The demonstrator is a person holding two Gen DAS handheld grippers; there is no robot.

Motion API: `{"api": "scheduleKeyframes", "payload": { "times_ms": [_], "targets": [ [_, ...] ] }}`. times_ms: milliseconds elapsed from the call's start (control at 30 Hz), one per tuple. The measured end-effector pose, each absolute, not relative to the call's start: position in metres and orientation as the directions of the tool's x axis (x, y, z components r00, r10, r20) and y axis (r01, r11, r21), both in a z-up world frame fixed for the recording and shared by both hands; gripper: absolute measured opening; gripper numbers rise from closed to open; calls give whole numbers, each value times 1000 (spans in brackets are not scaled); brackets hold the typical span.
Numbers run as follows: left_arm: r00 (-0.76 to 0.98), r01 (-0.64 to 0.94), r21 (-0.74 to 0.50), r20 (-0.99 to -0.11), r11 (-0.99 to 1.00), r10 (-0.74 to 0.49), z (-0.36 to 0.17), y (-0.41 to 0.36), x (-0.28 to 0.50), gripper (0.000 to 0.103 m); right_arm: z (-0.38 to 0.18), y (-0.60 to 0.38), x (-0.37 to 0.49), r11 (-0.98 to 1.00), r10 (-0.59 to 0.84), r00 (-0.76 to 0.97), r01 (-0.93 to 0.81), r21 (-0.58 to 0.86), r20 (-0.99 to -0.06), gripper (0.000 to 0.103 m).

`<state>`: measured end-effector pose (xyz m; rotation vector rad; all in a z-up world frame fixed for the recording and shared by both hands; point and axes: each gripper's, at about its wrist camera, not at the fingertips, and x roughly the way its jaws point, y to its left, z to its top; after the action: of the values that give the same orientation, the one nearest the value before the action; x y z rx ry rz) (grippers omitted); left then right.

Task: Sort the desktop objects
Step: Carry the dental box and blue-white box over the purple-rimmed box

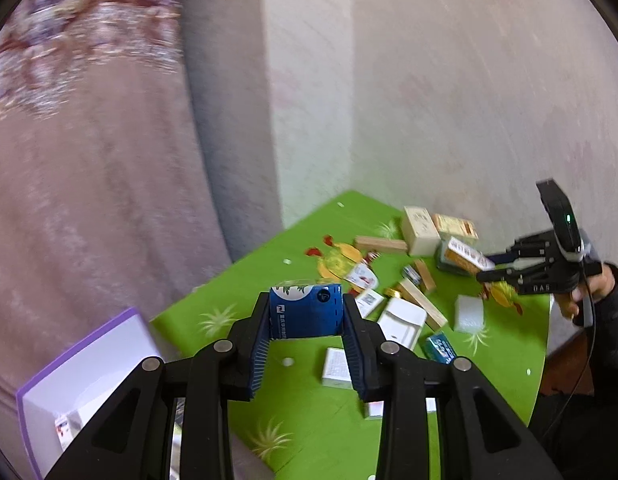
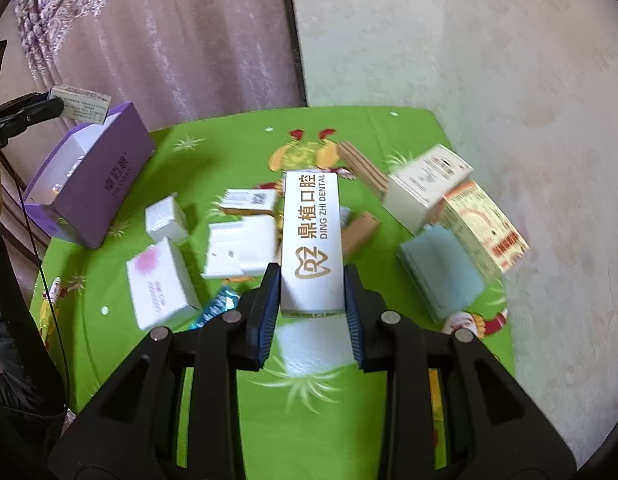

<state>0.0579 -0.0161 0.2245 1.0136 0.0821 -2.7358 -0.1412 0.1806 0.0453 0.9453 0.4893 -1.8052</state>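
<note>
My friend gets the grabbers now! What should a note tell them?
Left gripper: jaws shut on a blue box, lifted above the green table.
Right gripper: jaws shut on a white dental box.
Purple box at the table's edge holds a few small items.
Left: drop both boxes, then sort the many boxes and wooden blocks on the table.

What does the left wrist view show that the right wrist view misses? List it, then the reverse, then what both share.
Only the left wrist view: the blue box clamped in the left tool, with its blue face showing, and the person's hand holding the right tool.

Only the right wrist view: the white dental box clamped in the right tool, with its gold print readable, and a white box with a pink mark.

Both: the green table, the open purple box at its edge, the scattered small boxes and the pink curtain.
</note>
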Motion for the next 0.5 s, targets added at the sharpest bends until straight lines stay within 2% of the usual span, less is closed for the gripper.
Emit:
{"api": "scheduleKeyframes", "payload": {
  "times_ms": [300, 500],
  "targets": [
    [-742, 416, -34, -590, -908, -318, 237, -62, 118, 34, 61, 139, -107, -344, -649, -143, 931, 121, -748, 34],
    [-697, 516, -34, -598, -856, -396, 234, -81, 137, 34, 74, 105, -80, -287, -674, -112, 950, 119, -730, 34]
  ]
}}
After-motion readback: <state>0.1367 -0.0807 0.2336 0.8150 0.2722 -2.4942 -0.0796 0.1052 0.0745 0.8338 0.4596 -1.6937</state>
